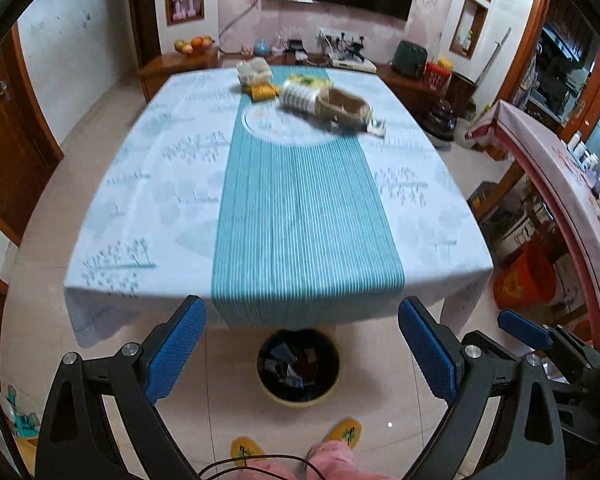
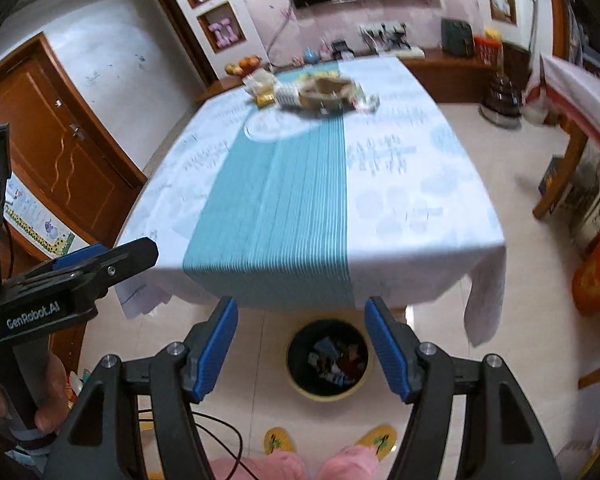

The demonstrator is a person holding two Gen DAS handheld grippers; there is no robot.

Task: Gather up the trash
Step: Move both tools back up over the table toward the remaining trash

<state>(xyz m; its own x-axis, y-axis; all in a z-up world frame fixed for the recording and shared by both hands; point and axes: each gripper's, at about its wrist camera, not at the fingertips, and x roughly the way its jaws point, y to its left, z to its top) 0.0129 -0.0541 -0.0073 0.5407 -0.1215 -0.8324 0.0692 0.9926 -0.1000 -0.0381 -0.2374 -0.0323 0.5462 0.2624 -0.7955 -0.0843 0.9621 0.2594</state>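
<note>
The table (image 1: pixel 276 208) has a blue striped cloth, and the trash pile (image 1: pixel 324 100) sits way at its far end. My left gripper (image 1: pixel 302 344) and right gripper (image 2: pixel 302 344) are both wide open, holding nothing. The bin (image 1: pixel 299 366) waits below (already part full). If I reach too fast, I might knock stuff off.

One table, one bin, two grippers, one heap of trash

One bin (image 1: pixel 298 366) is sitting on the floor at the table's (image 1: pixel 140 200) near edge; two slippers (image 1: pixel 342 432) are showing; the heap (image 1: pixel 312 96) near the far edge is blurring, uncountable; left gripper (image 1: pixel 302 350) and right gripper (image 2: pixel 302 346) are both gaping.
</note>
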